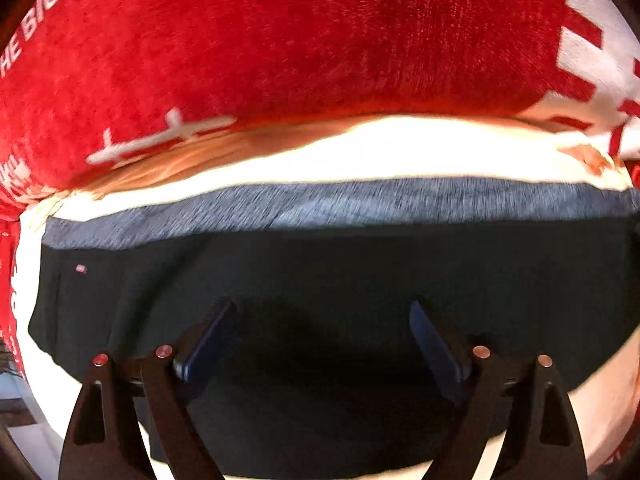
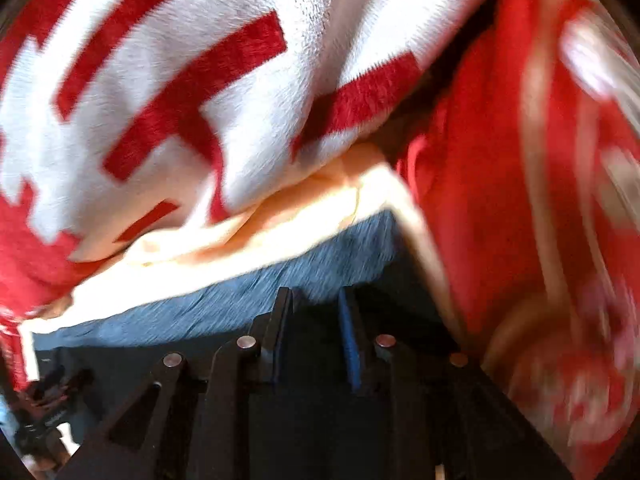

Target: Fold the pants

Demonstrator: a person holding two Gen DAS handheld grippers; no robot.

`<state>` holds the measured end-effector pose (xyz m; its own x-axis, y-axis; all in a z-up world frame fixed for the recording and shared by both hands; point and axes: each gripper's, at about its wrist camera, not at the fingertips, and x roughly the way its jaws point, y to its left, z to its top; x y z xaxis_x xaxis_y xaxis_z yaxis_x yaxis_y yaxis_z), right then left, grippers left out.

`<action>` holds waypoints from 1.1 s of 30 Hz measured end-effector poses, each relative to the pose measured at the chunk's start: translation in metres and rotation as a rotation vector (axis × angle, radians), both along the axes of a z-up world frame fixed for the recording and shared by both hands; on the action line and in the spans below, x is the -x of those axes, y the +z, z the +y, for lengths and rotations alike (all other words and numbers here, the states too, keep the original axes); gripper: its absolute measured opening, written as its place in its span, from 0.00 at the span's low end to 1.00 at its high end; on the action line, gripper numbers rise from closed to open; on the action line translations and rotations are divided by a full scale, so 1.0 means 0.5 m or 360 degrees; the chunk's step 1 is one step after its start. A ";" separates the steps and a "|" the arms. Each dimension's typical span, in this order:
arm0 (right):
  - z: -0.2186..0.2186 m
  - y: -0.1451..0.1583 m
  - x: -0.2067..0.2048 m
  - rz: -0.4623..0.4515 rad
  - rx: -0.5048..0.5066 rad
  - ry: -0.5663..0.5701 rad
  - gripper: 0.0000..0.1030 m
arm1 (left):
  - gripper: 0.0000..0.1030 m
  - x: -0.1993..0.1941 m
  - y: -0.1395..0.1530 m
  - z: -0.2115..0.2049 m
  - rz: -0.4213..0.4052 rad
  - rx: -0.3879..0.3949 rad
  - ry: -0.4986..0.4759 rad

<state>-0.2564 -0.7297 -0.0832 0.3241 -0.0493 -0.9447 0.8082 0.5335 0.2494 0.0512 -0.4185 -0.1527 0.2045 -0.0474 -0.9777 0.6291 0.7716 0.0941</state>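
Observation:
Black pants (image 1: 320, 264) with a grey heathered band (image 1: 320, 204) along their far edge lie flat on a cream sheet (image 1: 360, 152). My left gripper (image 1: 322, 324) hangs over the black cloth with its blue-padded fingers (image 1: 208, 344) spread wide and nothing between them. In the blurred right wrist view the same grey band (image 2: 180, 316) runs to the pants' right corner. My right gripper (image 2: 314, 316) is over that corner. Its pads stand a narrow gap apart, and I see only dark cloth below, none pinched.
A red and white fleece blanket (image 1: 280, 40) is bunched just beyond the sheet, and in the right wrist view the blanket (image 2: 200, 80) fills the top and right. A small pink tag (image 1: 81, 268) marks the pants' left end. Dim clutter (image 2: 44, 408) shows at the lower left.

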 end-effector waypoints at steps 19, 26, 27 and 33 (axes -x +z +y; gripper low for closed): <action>0.491 0.093 -0.162 -0.0200 -0.0362 0.0496 0.43 | 0.87 -0.206 0.042 0.438 -0.0189 0.0025 0.0007; 0.723 0.118 -0.529 -0.0287 -0.0329 0.1135 0.43 | 0.87 -0.313 0.000 0.569 -0.0262 -0.0028 0.0153; 0.748 0.119 -0.574 -0.0300 -0.0322 0.1216 0.44 | 0.87 -0.322 -0.013 0.590 -0.0234 -0.0030 0.0180; 0.938 0.088 -0.835 -0.0288 -0.0175 0.1707 0.44 | 0.87 -0.323 -0.050 0.672 -0.0143 0.0197 0.0274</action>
<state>0.1611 -0.2608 -0.0394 0.2828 0.4236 -0.8606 -0.1173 0.9057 0.4073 0.2127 -0.0826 -0.1777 0.3058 -0.1231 -0.9441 0.4808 0.8759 0.0416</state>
